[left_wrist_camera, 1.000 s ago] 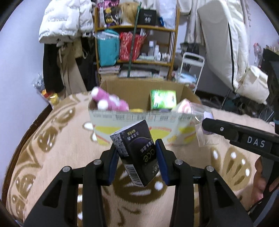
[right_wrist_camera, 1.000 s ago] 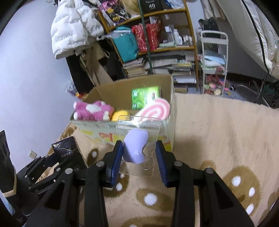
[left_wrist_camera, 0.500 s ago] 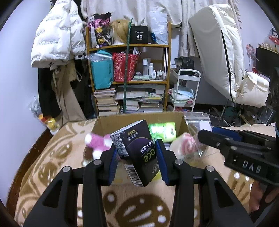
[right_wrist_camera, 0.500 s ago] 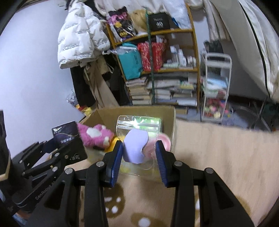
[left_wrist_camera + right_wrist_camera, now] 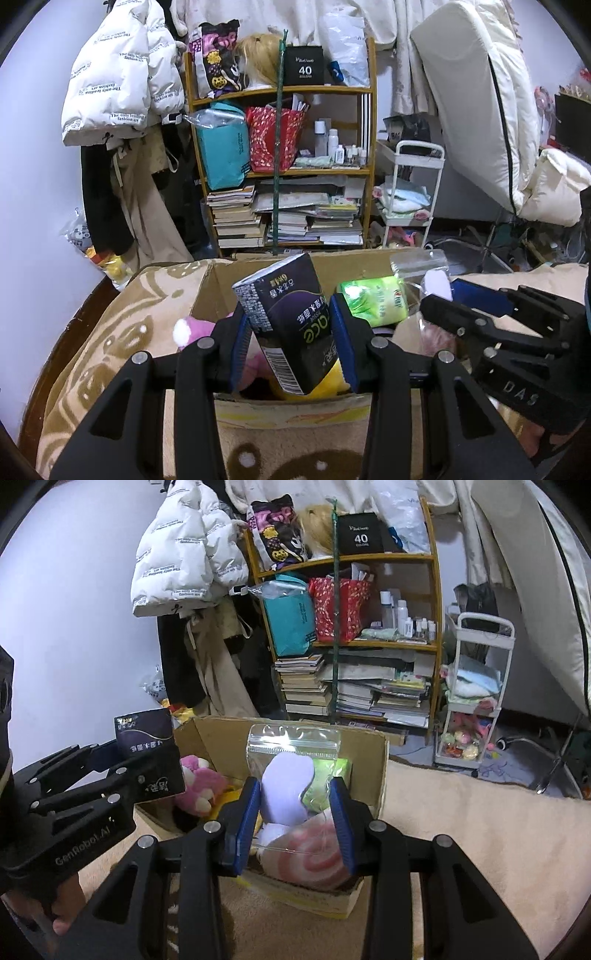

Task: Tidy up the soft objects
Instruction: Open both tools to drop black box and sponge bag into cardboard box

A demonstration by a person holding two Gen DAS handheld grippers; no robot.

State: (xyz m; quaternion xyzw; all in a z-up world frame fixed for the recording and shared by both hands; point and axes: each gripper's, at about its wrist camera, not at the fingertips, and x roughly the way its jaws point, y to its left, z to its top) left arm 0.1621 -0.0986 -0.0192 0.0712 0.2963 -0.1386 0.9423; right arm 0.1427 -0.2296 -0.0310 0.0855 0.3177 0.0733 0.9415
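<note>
A tan patterned rug [image 5: 110,354] spreads under everything, with open pile at 3 o'clock of the cardboard box [image 5: 380,760] in the right wrist view. The box stands open-topped on the rug; its near wall [image 5: 291,413] cuts across the left wrist view at 6 o'clock, and its far wall rises at 12 o'clock, short of the crowded bookshelf [image 5: 362,170] beyond.

Inside, a pink plush toy [image 5: 201,786] fills the 9 o'clock side, a pink-and-white swirl cushion [image 5: 306,864] presses against the near wall, a green packet [image 5: 373,301] sits toward the far right corner, and a yellow soft item [image 5: 328,386] shows at the near edge.

The left hand-held gripper [image 5: 293,343] is closed on a black tissue pack [image 5: 288,314], which tilts with its top toward 11 o'clock, held above the box's near edge and over the interior.

The right hand-held gripper [image 5: 293,812] is clamped on a clear zip bag [image 5: 293,746] holding a lilac sponge [image 5: 286,790]; the bag stands upright over the box's interior, above the swirl cushion. The two grippers sit side by side, near each other, over the box.
</note>
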